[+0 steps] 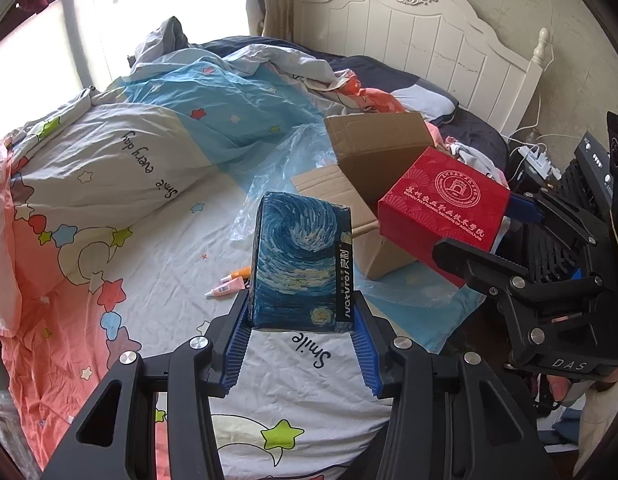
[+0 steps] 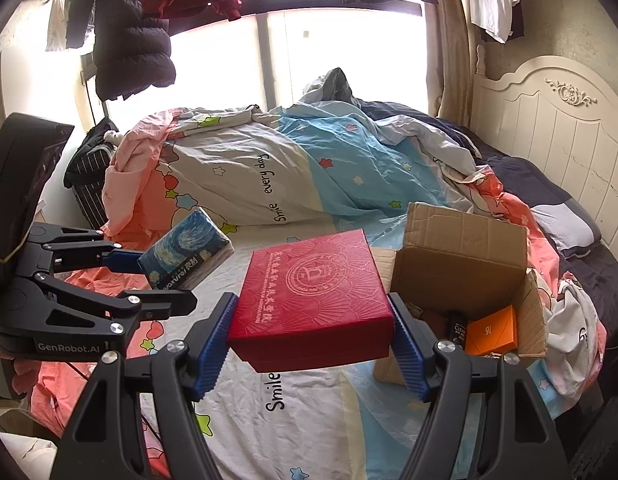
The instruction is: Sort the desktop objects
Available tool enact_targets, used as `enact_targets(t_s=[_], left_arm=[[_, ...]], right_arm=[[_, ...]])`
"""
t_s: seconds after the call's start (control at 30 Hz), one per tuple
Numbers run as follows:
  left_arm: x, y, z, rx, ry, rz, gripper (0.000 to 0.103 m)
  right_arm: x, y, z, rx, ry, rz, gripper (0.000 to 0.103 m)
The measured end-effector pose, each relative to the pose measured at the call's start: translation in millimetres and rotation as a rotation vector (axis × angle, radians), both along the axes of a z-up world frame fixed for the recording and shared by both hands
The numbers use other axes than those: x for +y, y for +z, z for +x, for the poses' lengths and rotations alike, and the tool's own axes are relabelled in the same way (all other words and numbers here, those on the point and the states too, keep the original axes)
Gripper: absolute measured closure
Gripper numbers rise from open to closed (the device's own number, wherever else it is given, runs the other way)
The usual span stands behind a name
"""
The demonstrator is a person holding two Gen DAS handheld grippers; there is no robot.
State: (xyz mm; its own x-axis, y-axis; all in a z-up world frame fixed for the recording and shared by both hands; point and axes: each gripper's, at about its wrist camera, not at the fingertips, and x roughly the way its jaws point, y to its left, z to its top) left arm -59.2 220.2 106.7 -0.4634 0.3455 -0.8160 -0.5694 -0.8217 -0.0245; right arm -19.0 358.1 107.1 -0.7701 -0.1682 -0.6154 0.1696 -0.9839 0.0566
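Black hand-held gripper [image 1: 303, 334], blue ribbed pads [image 1: 237, 344], silver screws

Bed [image 1: 213, 236] covered by star-printed sheet. Rumpled quilt [image 1: 157, 136] heaped toward window side. Open cardboard box [image 2: 461, 256] set on clear plastic bag [image 1: 305, 152] near headboard. Two small tubes [image 1: 229, 284] laid on sheet, just beside each other.

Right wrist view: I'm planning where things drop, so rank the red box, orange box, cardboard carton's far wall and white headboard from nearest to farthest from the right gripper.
1. red box: clamped in the right gripper.
2. orange box: inside the carton, lower right.
3. cardboard carton's far wall: behind the orange box.
4. white headboard: far right, by the wall.
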Motion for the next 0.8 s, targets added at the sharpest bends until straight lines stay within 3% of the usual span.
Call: enact_targets(t_s=[0.57,0.8], left_arm=[[95.5,6.1,24.2,0.052,-0.18,-0.057,0.055],[125.1,5.8,18.5,0.049,-0.205,-0.047,0.055]], right_arm=[[65.9,7.4,20.4,0.015,-0.123,0.0,0.034],[93.6,5.9,21.6,0.012,-0.164,-0.01,0.034]])
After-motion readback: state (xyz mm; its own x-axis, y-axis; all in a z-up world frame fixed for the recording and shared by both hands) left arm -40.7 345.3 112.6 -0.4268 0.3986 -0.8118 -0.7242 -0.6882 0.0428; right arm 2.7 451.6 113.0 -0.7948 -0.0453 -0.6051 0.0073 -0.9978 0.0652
